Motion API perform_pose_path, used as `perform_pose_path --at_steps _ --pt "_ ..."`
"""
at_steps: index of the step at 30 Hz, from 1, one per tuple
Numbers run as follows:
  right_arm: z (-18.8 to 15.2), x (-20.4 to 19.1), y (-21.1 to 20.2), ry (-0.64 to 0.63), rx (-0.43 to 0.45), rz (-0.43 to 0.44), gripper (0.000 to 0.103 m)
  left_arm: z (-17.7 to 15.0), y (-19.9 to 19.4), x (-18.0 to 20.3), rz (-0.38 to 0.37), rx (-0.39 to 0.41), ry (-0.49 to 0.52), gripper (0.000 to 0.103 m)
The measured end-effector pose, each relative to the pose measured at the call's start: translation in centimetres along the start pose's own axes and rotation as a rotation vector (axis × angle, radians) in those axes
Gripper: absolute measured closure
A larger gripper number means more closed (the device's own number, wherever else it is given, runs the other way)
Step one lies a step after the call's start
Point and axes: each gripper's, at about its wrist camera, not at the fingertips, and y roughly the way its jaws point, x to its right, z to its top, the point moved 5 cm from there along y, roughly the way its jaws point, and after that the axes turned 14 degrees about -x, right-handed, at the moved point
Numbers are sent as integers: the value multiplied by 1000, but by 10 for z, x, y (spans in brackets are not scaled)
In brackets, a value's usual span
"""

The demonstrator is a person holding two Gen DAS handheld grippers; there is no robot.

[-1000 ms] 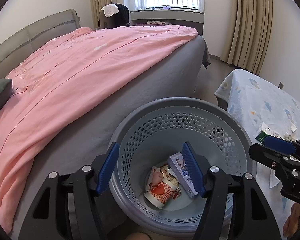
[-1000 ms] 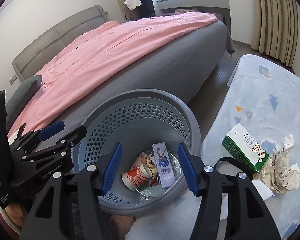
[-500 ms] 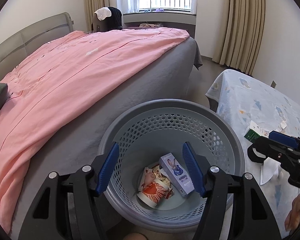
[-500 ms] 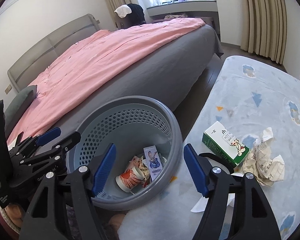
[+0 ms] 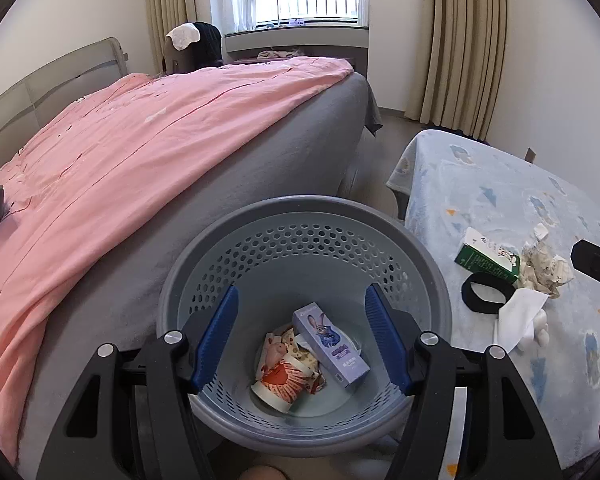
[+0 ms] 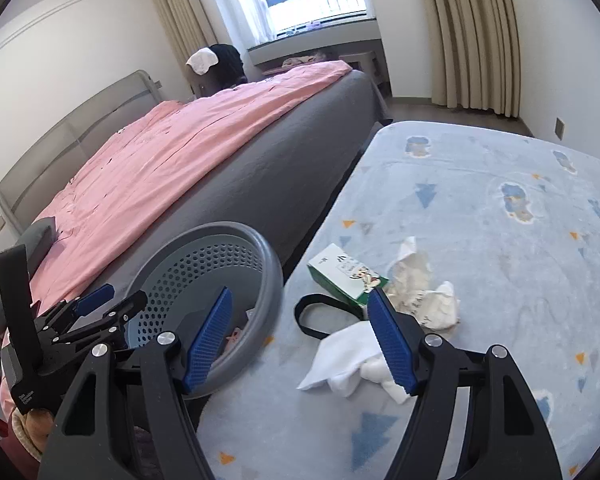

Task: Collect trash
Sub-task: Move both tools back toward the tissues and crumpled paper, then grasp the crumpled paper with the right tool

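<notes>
A grey perforated basket (image 5: 300, 216) (image 6: 268, 264) stands between the bed and a blue-clothed table. It holds a purple carton (image 5: 330, 346) and a red paper cup (image 5: 284, 380). My left gripper (image 5: 302, 340) is open and empty above the basket. My right gripper (image 6: 300, 336) is open and empty over the table. On the table lie a green and white box (image 6: 342, 276) (image 5: 486, 258), crumpled paper (image 6: 420, 288) (image 5: 546, 266), a white tissue (image 6: 348, 356) (image 5: 518, 312) and a black band (image 6: 314, 316) (image 5: 486, 298).
A bed with a pink cover (image 5: 140, 160) and grey side (image 6: 292, 160) runs along the left. The blue patterned tablecloth (image 6: 500, 220) covers the table at right. Curtains (image 5: 460, 40) and a window stand at the back.
My right gripper has swung right from over the basket to above the table trash. My left gripper has pulled back a little over the basket.
</notes>
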Motion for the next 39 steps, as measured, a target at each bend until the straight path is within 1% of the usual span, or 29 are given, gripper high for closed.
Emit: perform_pose_path --at_steps 4,8,16,26,33,37,39 --pt "-10 26 -11 35 7 -37 34 -1 -4 18 -24 11 23 40" --pt "-22 47 -13 66 -6 -67 34 -2 -7 36 -50 15 42 40" --pt "-30 67 -9 76 -27 -94 34 -3 -6 64 -75 14 75 40" --pt "-11 70 17 34 -78 -115 34 -3 0 75 -83 3 92 40" --pt "7 71 43 -31 -125 -151 34 -2 6 79 -97 -13 95 40" --pt "13 69 59 -58 -161 -132 33 -2 8 83 -96 -16 105 40" --pt "15 68 66 -66 -167 -142 33 -3 10 85 -92 -18 112 40"
